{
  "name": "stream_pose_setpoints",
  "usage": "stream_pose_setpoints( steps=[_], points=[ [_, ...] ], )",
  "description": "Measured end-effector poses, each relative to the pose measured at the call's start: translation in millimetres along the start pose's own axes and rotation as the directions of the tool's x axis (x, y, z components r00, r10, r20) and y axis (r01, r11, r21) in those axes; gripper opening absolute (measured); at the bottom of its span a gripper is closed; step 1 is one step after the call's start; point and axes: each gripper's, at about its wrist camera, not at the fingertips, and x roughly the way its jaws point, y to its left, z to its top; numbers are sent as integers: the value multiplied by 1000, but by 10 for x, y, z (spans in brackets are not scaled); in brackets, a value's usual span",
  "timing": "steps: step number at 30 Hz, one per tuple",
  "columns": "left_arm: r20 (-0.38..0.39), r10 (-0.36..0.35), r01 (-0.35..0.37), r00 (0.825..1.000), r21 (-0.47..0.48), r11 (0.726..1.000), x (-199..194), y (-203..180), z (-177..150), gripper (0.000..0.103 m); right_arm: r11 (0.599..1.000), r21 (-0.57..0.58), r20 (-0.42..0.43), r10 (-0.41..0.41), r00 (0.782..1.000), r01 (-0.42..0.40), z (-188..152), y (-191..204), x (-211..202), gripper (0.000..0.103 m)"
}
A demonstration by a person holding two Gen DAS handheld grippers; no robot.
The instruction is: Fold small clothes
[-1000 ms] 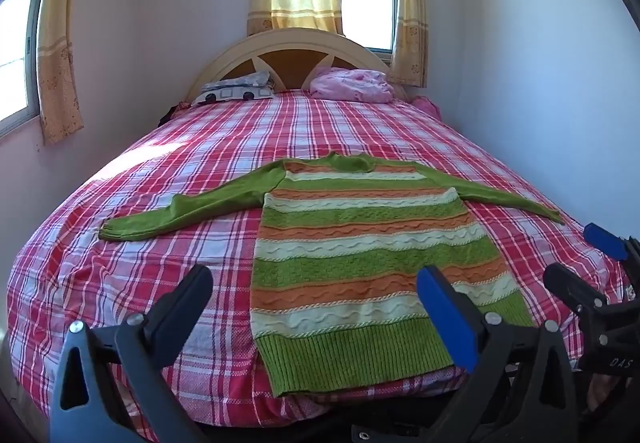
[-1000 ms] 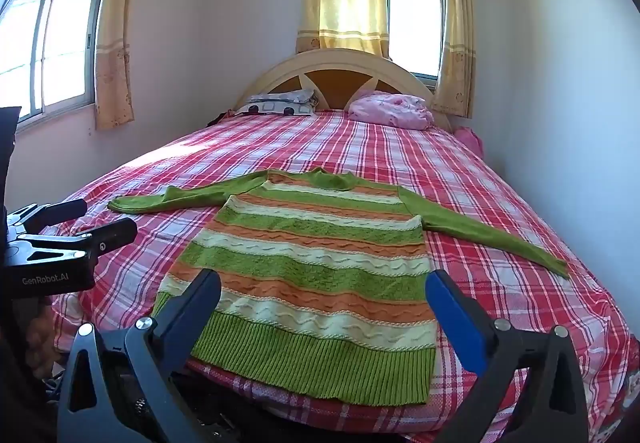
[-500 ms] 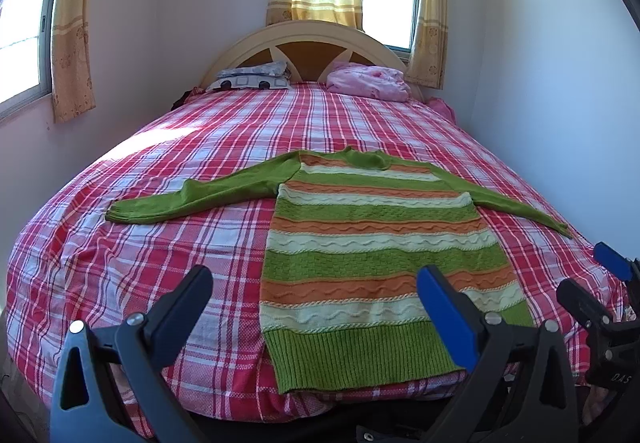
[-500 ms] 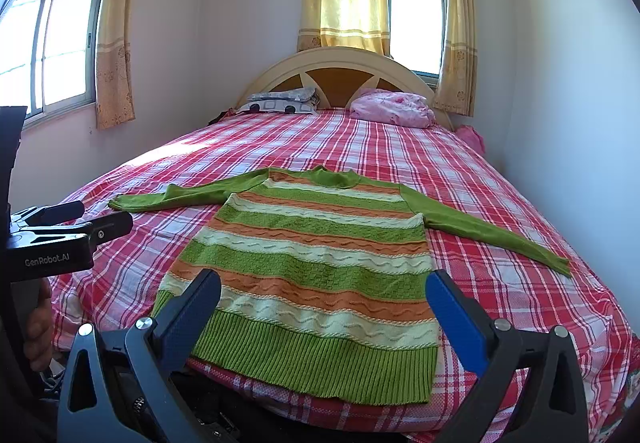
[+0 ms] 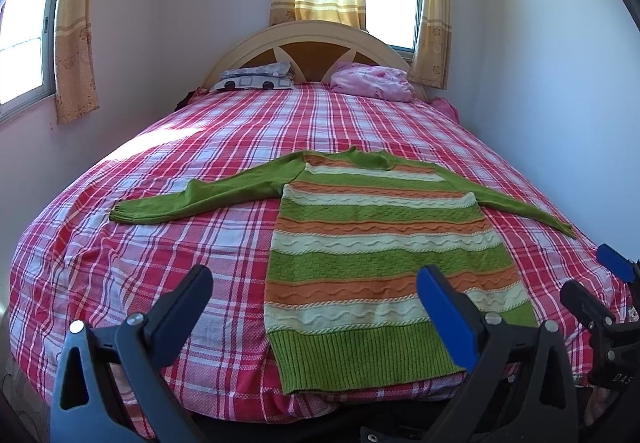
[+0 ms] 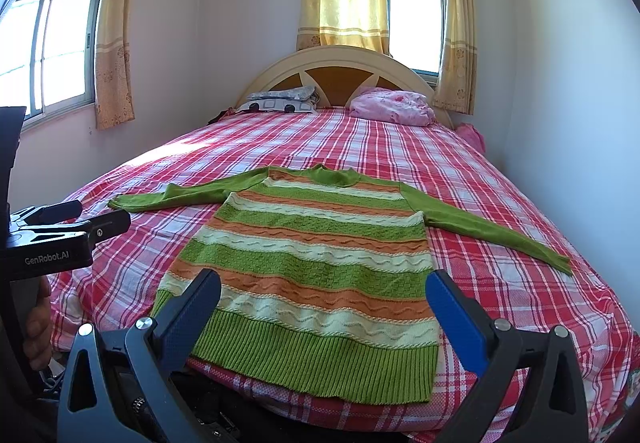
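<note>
Overhanging bed [image 5: 168, 211] edge, sweater [image 5: 380, 243] hem, drop unseen.

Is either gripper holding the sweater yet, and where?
No. The left gripper and right gripper are open, short of the sweater.

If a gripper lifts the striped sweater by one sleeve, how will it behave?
The sweater is a soft knit lying flat on the bed, so it will probably droop rather than hold its shape. The thin sleeve may stretch under the body's weight. The ribbed hem looks textured, so it is unlikely to slip.
</note>
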Motion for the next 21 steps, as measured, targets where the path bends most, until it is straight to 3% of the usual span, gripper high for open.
stream_pose_setpoints(
  steps=[21],
  points=[
    [1, 6, -6, 1000, -9, 1000, 6, 15, 5, 103, 1000, 3, 0, 0, 1000, 0, -4, -7, 5, 102]
  ],
)
